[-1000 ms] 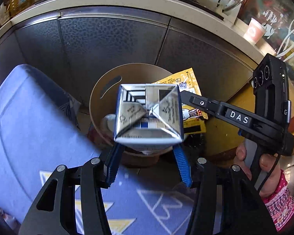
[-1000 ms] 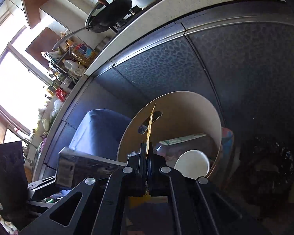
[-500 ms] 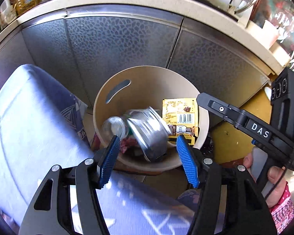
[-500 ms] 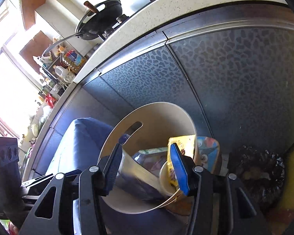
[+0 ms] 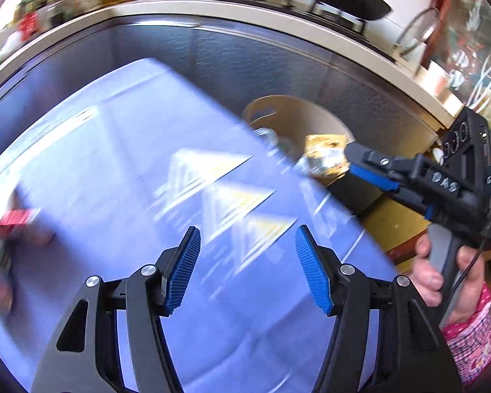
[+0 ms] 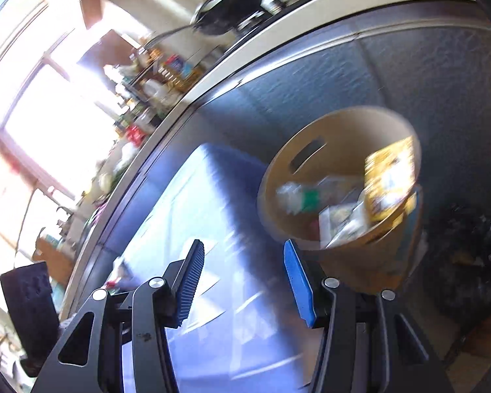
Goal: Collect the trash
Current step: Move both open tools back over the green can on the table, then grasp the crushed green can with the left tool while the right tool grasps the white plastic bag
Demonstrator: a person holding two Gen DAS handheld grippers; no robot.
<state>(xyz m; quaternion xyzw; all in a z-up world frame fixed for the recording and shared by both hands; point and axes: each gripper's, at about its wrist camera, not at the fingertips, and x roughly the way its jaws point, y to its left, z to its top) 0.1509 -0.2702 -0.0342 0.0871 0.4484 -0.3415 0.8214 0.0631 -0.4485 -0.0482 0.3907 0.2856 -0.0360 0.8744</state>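
Note:
The beige trash bin (image 5: 311, 111) stands on the floor past the table's corner, at right of centre in the left wrist view. Inside the bin (image 6: 343, 137) lie a yellow packet (image 6: 389, 180), a silver carton (image 6: 340, 226) and other blurred trash. The yellow packet (image 5: 324, 144) also shows in the left wrist view. My left gripper (image 5: 248, 232) is open and empty above the blue tablecloth (image 5: 114, 163). My right gripper (image 6: 244, 245) is open and empty, hanging left of the bin. Its fingers (image 5: 373, 175) reach toward the bin's rim.
Dark patterned cabinet doors (image 5: 245, 62) under a counter close off the far side. A red box (image 5: 16, 221) and blurred items lie at the cloth's left edge. A black bag (image 6: 468, 255) sits on the floor right of the bin. A hand (image 5: 442, 275) holds the right gripper's handle.
Both grippers opened: the silver carton and the yellow packet dropped into the bin. Both grippers then swung left, away from the bin and over the blue cloth.

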